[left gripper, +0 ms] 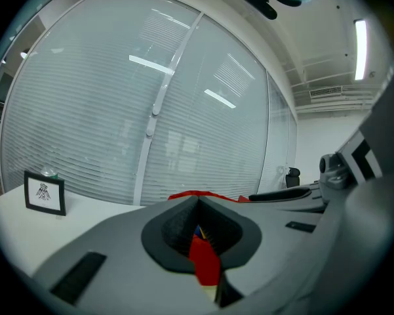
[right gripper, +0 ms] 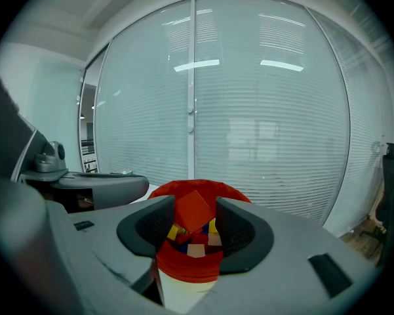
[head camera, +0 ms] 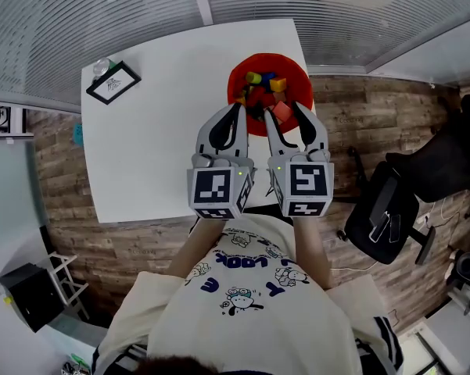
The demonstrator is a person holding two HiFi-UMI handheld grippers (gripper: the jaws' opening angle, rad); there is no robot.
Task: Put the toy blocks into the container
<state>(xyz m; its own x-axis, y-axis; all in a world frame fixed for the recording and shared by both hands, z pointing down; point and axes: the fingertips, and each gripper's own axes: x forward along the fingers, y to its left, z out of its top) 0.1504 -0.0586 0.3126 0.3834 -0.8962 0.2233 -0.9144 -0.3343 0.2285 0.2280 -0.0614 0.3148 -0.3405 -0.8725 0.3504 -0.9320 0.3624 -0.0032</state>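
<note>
Cube block (right gripper: 194, 210), red, pinched by right claw (right gripper: 195, 203) over round container (right gripper: 183, 268); left claw (left gripper: 198, 202) closed.

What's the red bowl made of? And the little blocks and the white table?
The red bowl looks like smooth plastic: one even colour, thin rim. The blocks may be painted wood or plastic: flat, solid-coloured faces, sharp edges; too small to tell. The table has a plain white matte top, maybe laminate.

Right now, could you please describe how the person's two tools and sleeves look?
The left tool and right tool are pale grey with black padded insets; each carries a white cube with black square markers. The person wears a cream, printed short-sleeved T-shirt.
</note>
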